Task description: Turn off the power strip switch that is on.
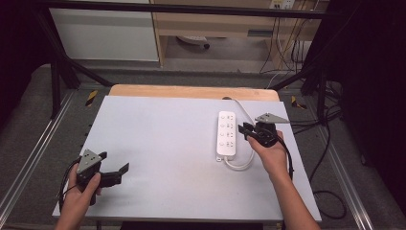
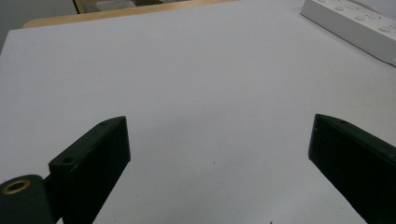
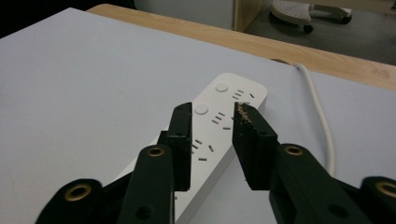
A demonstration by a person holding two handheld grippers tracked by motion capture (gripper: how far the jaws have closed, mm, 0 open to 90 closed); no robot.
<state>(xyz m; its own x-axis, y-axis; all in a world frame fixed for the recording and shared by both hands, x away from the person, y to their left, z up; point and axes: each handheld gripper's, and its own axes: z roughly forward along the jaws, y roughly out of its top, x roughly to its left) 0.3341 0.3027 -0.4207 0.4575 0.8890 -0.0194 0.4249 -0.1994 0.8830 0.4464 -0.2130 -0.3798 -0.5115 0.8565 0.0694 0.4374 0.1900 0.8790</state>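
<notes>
- Right gripper [image 1: 246,130] is the tool for this one: I hold it at the power strip [image 1: 227,133], tips just past the strip's near-side edge and over its top face, somewhere around the middle of its length.
- Its jaws stand narrowed, with a small gap left between them, and through that gap in the right gripper view I see the strip's sockets [image 3: 218,117] and a round button [image 3: 201,108]. Nothing sits between the pads; I judge they hover over the face, though I cannot tell whether a tip already touches it.
- From the tool, the strip's long axis runs ahead and away, parallel to my jaws in that view; the far end with its white cord [image 3: 317,112] lies beyond the tips, and the near end passes under the gripper body.
- I judge the coming move turns on that alignment: the button lies just ahead of the left-hand jaw tip.
- Left gripper [image 1: 116,168] is well apart from the strip, jaws spread wide over bare table [image 2: 196,84], holding nothing, so my right hand [image 1: 272,154] is plainly the nearer.
</notes>
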